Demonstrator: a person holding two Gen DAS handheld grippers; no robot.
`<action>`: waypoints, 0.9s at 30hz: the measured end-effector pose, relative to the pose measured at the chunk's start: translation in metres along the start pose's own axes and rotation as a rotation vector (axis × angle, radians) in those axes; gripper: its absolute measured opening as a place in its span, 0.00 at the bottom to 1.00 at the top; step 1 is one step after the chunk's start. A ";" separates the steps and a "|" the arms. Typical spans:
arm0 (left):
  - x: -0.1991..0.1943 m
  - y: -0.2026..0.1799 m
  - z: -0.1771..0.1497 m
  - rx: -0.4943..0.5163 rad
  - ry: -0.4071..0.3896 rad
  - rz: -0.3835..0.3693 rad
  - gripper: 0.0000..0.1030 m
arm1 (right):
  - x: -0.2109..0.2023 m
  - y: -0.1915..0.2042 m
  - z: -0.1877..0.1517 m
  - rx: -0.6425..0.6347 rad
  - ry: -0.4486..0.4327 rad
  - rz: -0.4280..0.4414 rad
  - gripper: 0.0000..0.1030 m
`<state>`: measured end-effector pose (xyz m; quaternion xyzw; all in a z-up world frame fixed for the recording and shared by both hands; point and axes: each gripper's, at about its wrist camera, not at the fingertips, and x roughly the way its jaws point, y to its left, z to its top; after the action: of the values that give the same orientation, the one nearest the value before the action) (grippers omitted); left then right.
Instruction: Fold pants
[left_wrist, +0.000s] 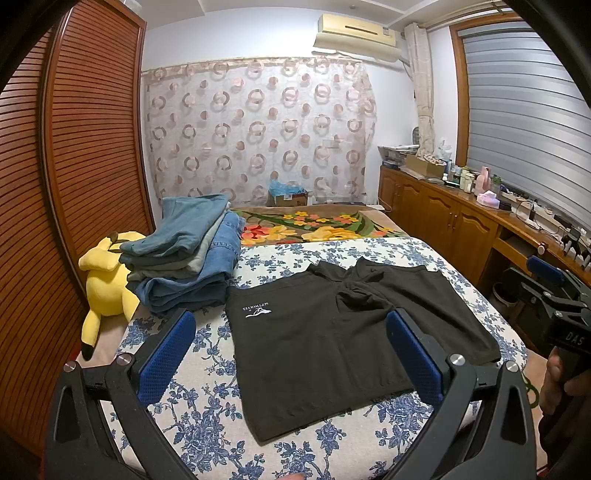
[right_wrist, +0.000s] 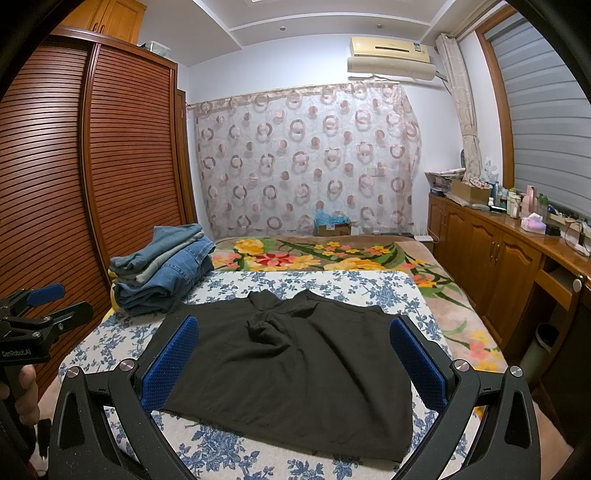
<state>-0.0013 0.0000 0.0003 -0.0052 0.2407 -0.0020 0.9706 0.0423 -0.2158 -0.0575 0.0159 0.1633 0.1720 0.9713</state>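
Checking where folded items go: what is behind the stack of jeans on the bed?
Behind the stack of jeans lies a yellow plush toy, against the wooden wardrobe. The stack hides part of the toy.

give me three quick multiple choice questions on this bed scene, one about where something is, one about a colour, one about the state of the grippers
1. Where is the stack of folded jeans relative to the black pants?
A. on top of them
B. beside them, toward the wardrobe side
C. on the cabinet by the window

2. What colour is the plush toy next to the stack?
A. yellow
B. pink
C. green

3. How are the left gripper and right gripper?
A. both shut on the pants
B. one shut, one open
C. both open, holding nothing

Answers:
1 B: the stack sits on the bed past the pants' edge, nearer the slatted wardrobe.
2 A: its body is bright yellow.
3 C: each wrist view shows blue pads spread wide with the pants lying flat, ungripped.
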 end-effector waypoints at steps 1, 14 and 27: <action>0.000 0.000 0.000 0.000 0.000 0.000 1.00 | 0.000 0.000 0.000 0.000 0.000 0.000 1.00; 0.012 -0.011 0.001 0.014 0.017 -0.007 1.00 | 0.001 0.001 0.000 0.001 0.006 0.000 1.00; 0.050 -0.021 -0.012 0.033 0.121 -0.054 1.00 | 0.009 -0.003 -0.002 0.012 0.051 -0.009 1.00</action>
<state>0.0374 -0.0216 -0.0335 0.0047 0.2986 -0.0326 0.9538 0.0509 -0.2160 -0.0624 0.0168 0.1892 0.1670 0.9675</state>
